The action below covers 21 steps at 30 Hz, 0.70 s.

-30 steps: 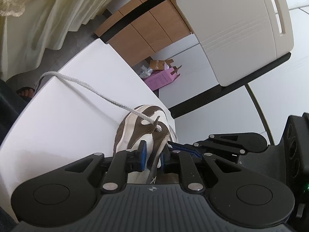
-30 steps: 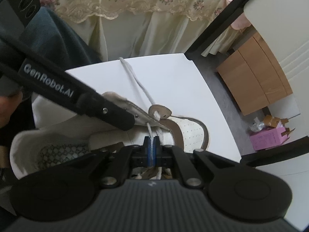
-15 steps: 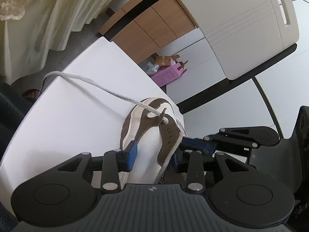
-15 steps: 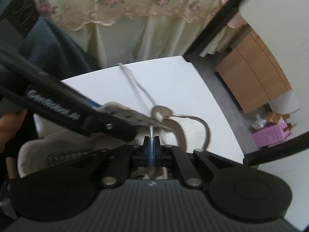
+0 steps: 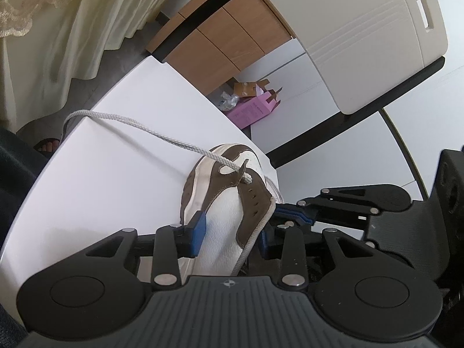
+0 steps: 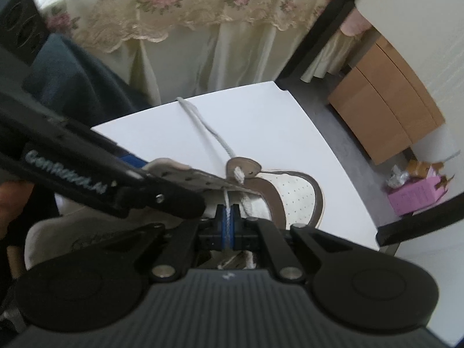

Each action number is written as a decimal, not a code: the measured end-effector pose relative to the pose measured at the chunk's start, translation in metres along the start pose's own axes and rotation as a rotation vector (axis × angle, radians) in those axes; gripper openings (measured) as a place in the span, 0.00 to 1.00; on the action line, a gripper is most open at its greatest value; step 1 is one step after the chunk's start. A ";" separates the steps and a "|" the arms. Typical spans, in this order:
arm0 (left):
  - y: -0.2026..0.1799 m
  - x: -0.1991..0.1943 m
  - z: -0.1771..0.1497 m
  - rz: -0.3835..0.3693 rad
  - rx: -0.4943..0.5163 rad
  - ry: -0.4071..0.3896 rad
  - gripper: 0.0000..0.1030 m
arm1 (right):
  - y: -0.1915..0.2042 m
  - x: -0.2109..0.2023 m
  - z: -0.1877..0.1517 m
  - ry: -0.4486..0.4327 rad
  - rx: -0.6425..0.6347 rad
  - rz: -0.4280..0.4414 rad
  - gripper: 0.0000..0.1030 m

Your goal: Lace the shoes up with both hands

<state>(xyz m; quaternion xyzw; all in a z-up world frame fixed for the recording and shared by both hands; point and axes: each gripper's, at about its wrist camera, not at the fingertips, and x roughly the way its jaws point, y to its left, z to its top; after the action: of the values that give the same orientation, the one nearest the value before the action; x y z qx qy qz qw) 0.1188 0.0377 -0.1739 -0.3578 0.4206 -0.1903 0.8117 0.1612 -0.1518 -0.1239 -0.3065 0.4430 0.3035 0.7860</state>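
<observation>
A white and brown shoe (image 5: pixel 192 187) lies on the white table (image 5: pixel 116 174), toe pointing away. My left gripper (image 5: pixel 232 233) straddles its near side wall and brown eyelet flap, blue pads pressing on both sides, jaws part way apart. A grey lace (image 5: pixel 150 133) runs from the table's far edge through the top eyelet tab. In the right wrist view that lace (image 6: pixel 200 121) drops from the tab to my right gripper (image 6: pixel 228 220), shut on it above the shoe (image 6: pixel 298 194). One of the left gripper's fingers (image 6: pixel 162 197) crosses in front of the flap.
The table's edge (image 6: pixel 333 156) drops to grey floor with a pink box (image 6: pixel 414 194) and a wooden cabinet (image 6: pixel 385 107). A white chair back (image 5: pixel 362 29) stands beyond. A floral cloth (image 6: pixel 188 14) hangs behind. A person's toes (image 5: pixel 47 146) show at the left.
My left gripper's jaws have spread from a narrow pinch on the flap, and the shoe's side wall now fills the gap. The right gripper stays shut on the lace.
</observation>
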 end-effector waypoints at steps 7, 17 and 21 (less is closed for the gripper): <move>0.002 0.000 0.001 0.007 -0.010 0.003 0.39 | -0.008 -0.008 -0.002 -0.064 0.092 0.082 0.03; 0.003 -0.002 0.001 0.000 -0.014 0.008 0.39 | -0.006 -0.002 0.000 -0.087 0.044 0.047 0.03; 0.005 -0.009 0.003 -0.012 -0.027 0.011 0.39 | -0.007 -0.005 -0.003 -0.127 0.054 0.088 0.04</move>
<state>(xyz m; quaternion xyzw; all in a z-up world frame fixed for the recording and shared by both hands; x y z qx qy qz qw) 0.1160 0.0477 -0.1714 -0.3703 0.4255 -0.1914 0.8032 0.1625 -0.1598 -0.1190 -0.2457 0.4130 0.3446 0.8064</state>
